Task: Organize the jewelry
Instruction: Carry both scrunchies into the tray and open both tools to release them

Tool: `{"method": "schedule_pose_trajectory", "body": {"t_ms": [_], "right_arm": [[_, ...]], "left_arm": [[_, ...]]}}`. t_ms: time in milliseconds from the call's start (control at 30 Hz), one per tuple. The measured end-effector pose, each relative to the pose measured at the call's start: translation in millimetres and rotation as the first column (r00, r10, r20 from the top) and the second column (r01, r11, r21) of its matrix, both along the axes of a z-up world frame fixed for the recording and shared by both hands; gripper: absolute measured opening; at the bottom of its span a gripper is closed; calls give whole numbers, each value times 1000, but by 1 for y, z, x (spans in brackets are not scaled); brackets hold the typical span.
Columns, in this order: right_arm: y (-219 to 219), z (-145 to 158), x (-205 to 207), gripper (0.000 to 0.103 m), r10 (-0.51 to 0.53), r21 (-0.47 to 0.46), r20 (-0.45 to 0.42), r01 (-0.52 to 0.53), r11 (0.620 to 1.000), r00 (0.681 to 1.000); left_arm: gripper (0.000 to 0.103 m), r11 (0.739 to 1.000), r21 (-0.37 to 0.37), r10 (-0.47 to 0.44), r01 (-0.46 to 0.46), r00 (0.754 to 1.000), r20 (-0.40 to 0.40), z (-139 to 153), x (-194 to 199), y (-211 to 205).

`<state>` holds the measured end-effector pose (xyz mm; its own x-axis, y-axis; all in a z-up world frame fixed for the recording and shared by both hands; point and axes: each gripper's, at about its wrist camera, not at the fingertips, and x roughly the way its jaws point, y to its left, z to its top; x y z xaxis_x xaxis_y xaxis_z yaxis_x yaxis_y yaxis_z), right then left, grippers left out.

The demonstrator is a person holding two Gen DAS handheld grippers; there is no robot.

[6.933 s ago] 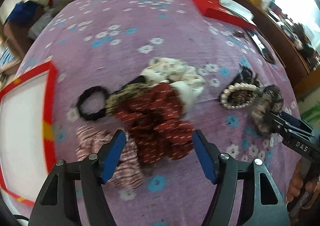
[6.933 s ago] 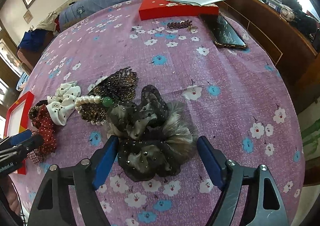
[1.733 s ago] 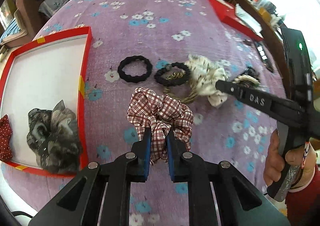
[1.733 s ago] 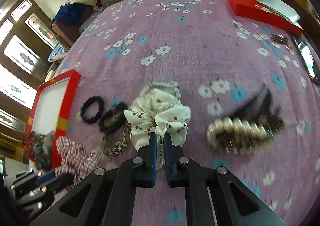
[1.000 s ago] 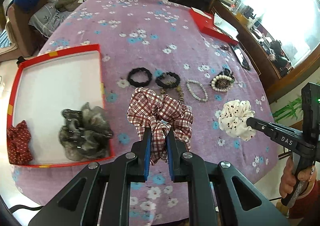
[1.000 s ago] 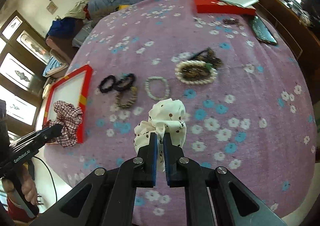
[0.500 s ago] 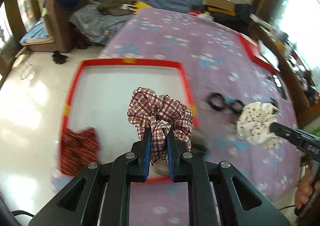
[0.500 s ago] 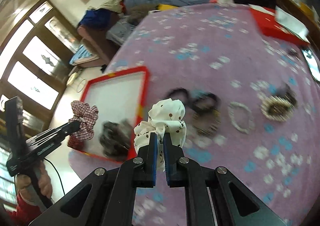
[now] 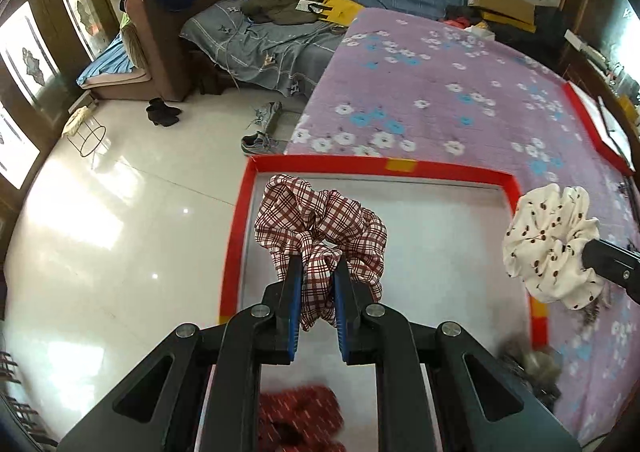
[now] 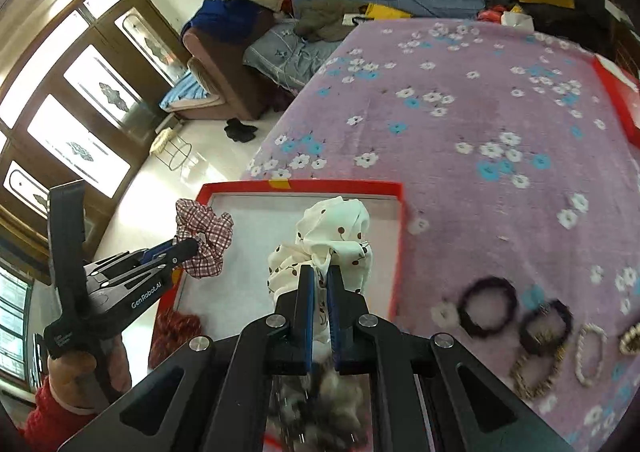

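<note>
My left gripper [image 9: 316, 262] is shut on a red plaid scrunchie [image 9: 320, 218] and holds it above the white tray with a red rim [image 9: 372, 168]. My right gripper [image 10: 319, 272] is shut on a white dotted scrunchie [image 10: 326, 236], also above the tray [image 10: 300, 185]. The left gripper also shows in the right wrist view [image 10: 192, 246], and the white scrunchie in the left wrist view [image 9: 550, 240]. A dark red scrunchie [image 9: 298, 414] and a grey scrunchie [image 10: 320, 404] lie in the tray near me, partly hidden by the grippers.
Black hair ties [image 10: 486, 310], a dark ring [image 10: 546, 326] and bead bracelets [image 10: 590, 354] lie on the purple flowered cloth [image 10: 460, 112] right of the tray. A red box [image 9: 596, 124] lies at the far right. Left of the tray the table ends over the tiled floor [image 9: 100, 212].
Both grippers have moved left with their scrunchies, further over the tray. The white scrunchie is now above the tray rather than beside it.
</note>
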<state>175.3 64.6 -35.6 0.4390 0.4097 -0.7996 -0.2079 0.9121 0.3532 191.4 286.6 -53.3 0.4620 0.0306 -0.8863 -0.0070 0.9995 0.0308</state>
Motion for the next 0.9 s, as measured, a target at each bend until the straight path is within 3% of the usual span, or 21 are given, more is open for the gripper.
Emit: {"method": "schedule_pose_trajectory", "body": {"t_ms": [300,533,700,900], "right_arm": [[27,-40,47,8,-8,-73,-73,3,997,997],[36,-48,54,11,1,-137,-68,-10,991,998],[37,-42,49,35,10,-160,-37,-16,987,999],[30,-22,32,37,23,-178,23,-18,984,999]], "left_arm": [[16,999,-15,40,-41,997,-66,-30,31,21],[26,997,-50,50,-52,997,-51,-25,26,19],[32,997,-54,60,-62,998,-30,-9,11,17],[40,996,-22,87,-86,995,43,20,-13,17]]}}
